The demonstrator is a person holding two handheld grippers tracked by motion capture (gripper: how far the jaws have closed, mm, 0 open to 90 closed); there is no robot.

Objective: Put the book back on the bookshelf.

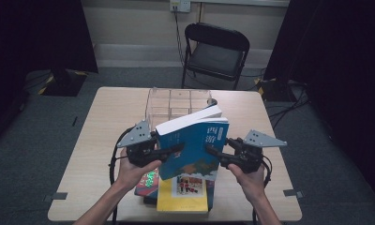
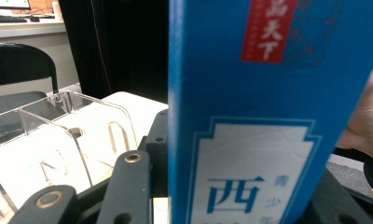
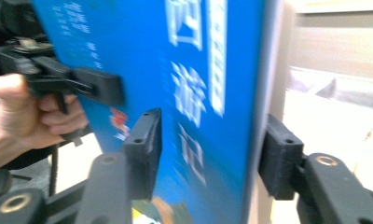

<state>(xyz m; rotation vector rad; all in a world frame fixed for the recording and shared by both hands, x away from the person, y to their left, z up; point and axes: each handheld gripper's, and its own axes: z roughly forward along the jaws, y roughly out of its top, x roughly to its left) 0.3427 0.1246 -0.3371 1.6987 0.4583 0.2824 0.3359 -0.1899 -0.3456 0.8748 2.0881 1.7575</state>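
The counter (image 1: 96, 154) carries a clear organizer (image 1: 176, 104) near its far edge and a small stack of books (image 1: 183, 193) at its near edge, between the person's forearms. Above that stack, the blue book (image 1: 197, 145) is in the air over the middle of the counter, tilted, with its page edge turned up and toward the far edge.

The left gripper (image 1: 174, 150) holds this book from the left. In the left gripper view the book (image 2: 264, 116) fills the space between the jaws and they pinch it by its thickness, so it hangs from this grip. The right gripper (image 1: 211, 151) is at the right edge of the book. In the right gripper view its jaws stand spread on both sides of the book (image 3: 184, 93), with a gap between the pads and the covers, so they do not press it.

The step in hand seems to be to bring the book toward the organizer and stand it in a slot. To do it well, I think the left grip should stay firm. The right jaws should come together squarely on the covers, not on the loose pages. Then both hands can turn the book upright and lower it slowly, so it does not hit the thin dividers.
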